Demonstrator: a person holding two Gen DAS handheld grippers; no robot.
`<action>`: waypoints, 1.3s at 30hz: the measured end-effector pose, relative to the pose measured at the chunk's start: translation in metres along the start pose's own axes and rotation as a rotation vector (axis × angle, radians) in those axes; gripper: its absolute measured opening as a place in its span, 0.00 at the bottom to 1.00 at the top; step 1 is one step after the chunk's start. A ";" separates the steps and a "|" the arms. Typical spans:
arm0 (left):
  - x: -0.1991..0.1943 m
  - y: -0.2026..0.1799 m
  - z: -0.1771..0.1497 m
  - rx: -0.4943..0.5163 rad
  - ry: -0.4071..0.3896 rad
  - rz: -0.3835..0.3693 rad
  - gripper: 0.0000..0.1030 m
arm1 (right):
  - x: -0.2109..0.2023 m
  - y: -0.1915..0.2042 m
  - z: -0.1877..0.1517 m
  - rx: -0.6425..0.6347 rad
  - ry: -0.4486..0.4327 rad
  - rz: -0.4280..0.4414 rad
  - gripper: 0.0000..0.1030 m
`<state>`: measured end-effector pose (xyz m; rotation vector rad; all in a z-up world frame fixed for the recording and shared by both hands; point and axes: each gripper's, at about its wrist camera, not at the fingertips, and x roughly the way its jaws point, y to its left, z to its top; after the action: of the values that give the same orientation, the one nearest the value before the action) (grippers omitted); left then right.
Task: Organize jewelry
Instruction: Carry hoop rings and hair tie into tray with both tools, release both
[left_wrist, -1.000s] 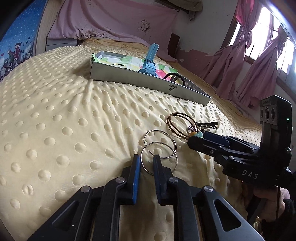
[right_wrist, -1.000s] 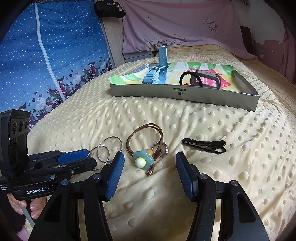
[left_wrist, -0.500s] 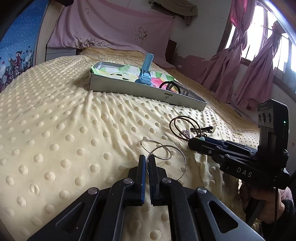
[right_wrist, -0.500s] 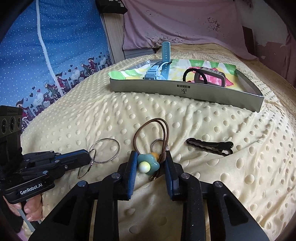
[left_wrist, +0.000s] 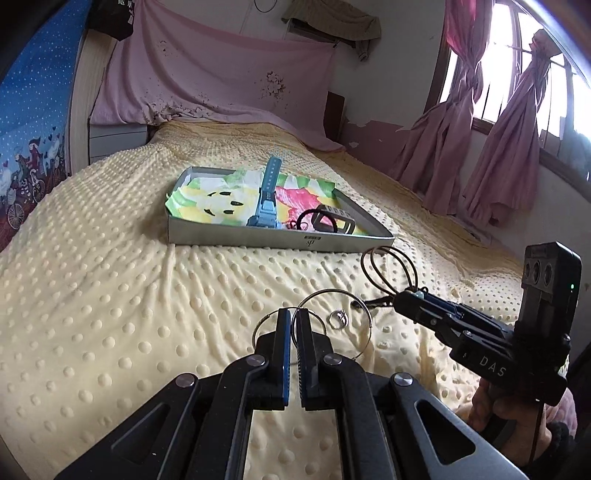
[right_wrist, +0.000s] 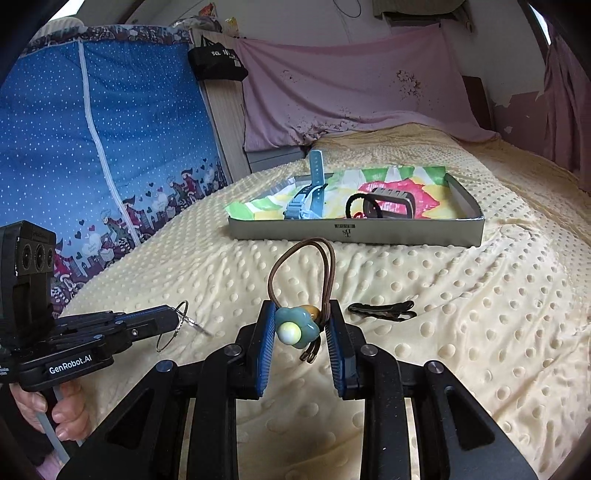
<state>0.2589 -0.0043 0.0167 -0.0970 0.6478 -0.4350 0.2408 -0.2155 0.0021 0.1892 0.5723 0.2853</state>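
Note:
My left gripper (left_wrist: 293, 318) is shut on two thin metal rings (left_wrist: 334, 291), held just above the yellow dotted blanket; it also shows at the left of the right wrist view (right_wrist: 173, 318), with the rings (right_wrist: 181, 320) hanging from it. My right gripper (right_wrist: 299, 326) is shut on a brown hair tie (right_wrist: 300, 242) with a teal flower charm (right_wrist: 295, 328), lifted off the bed. In the left wrist view the right gripper (left_wrist: 402, 299) holds the tie's loops (left_wrist: 384, 247) upward. A grey tray (right_wrist: 354, 233) (left_wrist: 277, 240) sits farther back.
The tray holds a blue watch (right_wrist: 312, 195), a black hair tie and a grey buckle-like piece (right_wrist: 388, 205) on a colourful paper. A black hair clip (right_wrist: 382, 310) lies on the blanket right of my right gripper. A small silver ring (left_wrist: 338, 319) rests on the bed.
The left jaws closed on the metal rings and rose with them. The right jaws closed on the flower hair tie and lifted it, leaving a small silver ring on the blanket.

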 end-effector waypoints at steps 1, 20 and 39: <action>0.002 -0.002 0.007 0.003 -0.003 0.003 0.03 | -0.001 -0.002 0.002 0.010 -0.005 0.003 0.23; 0.137 -0.032 0.118 -0.037 -0.050 0.035 0.04 | 0.038 -0.098 0.100 0.024 -0.045 -0.122 0.23; 0.198 -0.022 0.094 -0.045 0.062 0.149 0.04 | 0.116 -0.133 0.093 0.048 0.091 -0.159 0.24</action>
<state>0.4482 -0.1120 -0.0149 -0.0770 0.7209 -0.2806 0.4139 -0.3132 -0.0137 0.1763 0.6806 0.1263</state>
